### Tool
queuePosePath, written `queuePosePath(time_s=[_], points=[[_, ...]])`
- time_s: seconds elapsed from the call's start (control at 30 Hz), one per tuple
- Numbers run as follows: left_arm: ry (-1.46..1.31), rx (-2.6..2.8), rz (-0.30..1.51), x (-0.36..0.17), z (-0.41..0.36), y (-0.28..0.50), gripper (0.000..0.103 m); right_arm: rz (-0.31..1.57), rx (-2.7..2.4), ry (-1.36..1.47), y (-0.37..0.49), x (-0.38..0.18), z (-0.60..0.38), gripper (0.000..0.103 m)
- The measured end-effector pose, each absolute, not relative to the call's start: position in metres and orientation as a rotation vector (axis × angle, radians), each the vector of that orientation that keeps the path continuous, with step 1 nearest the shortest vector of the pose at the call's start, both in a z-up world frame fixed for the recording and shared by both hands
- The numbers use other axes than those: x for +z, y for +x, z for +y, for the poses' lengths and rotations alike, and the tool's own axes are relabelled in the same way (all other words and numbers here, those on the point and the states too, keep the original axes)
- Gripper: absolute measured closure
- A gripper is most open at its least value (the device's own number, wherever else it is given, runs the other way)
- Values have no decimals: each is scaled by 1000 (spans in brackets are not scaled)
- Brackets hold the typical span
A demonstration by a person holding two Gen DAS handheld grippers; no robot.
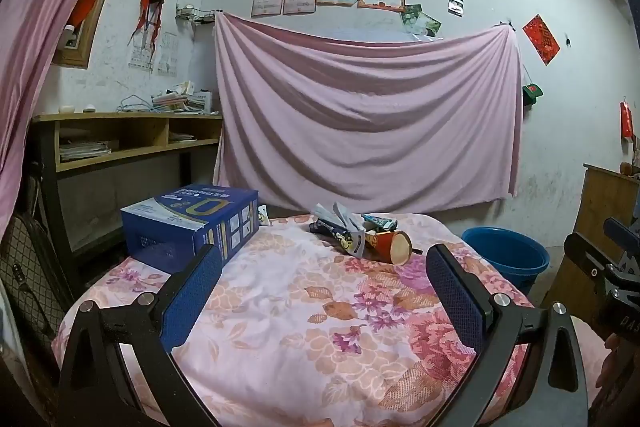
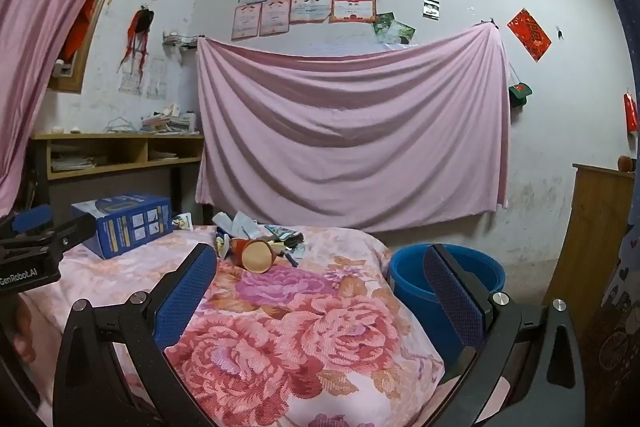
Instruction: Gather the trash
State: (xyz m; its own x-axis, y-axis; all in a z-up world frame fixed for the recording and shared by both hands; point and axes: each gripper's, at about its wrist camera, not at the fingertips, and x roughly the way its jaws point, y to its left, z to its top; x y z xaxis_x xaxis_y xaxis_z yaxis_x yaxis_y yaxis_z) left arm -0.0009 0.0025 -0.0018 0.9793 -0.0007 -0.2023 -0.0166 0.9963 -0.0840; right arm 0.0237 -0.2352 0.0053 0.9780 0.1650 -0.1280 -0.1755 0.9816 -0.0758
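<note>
Both my claws hang released, holding nothing: left gripper and right gripper hover above the floral bedspread. Well ahead, the trash pile, wrappers around a tipped red paper cup, lies between a blue box and a blue bucket beside the bed.

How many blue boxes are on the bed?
1. The blue box sits on the floral cover's far left corner, left of the trash pile; none seems hidden.

pink floral cover, blue bucket, blue box.
</note>
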Motion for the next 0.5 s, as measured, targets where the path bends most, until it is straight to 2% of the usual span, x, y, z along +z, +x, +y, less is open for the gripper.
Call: queuePosePath(time_s=[0.5], points=[[-84,6,205,-4,3,-3,3,126,170,-86,26,7,-236,0]])
